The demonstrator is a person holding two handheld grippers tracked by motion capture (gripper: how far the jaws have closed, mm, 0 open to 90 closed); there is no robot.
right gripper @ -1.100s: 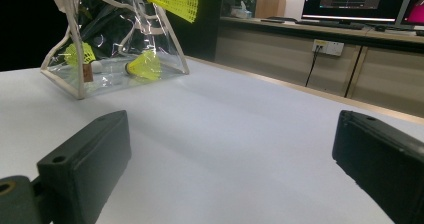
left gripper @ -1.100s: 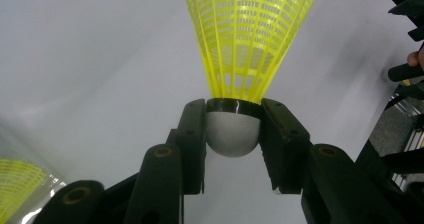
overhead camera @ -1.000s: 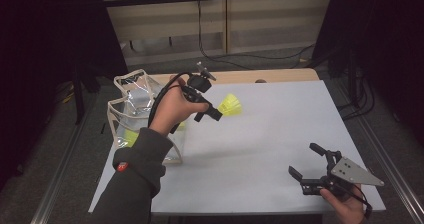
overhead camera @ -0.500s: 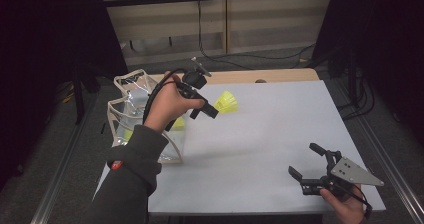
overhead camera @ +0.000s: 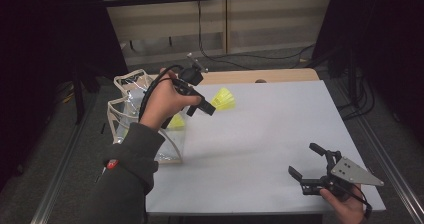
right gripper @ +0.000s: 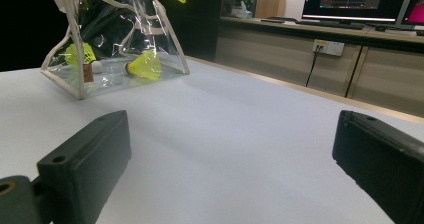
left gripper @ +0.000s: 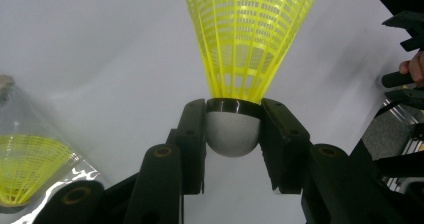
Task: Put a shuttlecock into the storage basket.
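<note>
My left gripper (overhead camera: 207,107) raised above table (overhead camera: 280,134), left-centre, beside clear pouch (overhead camera: 125,119). Jaws clamped on white cork base of yellow shuttlecock (left gripper: 248,49) — pads press both sides just under black band, skirt fanning away from me toward open table. Shuttlecock off surface, right of pouch mouth. Pouch at left edge of table, more yellow shuttlecocks inside (right gripper: 142,64). My right gripper (overhead camera: 310,164) low at near right corner — jaws wide apart, nothing between, white tabletop under them.
</note>
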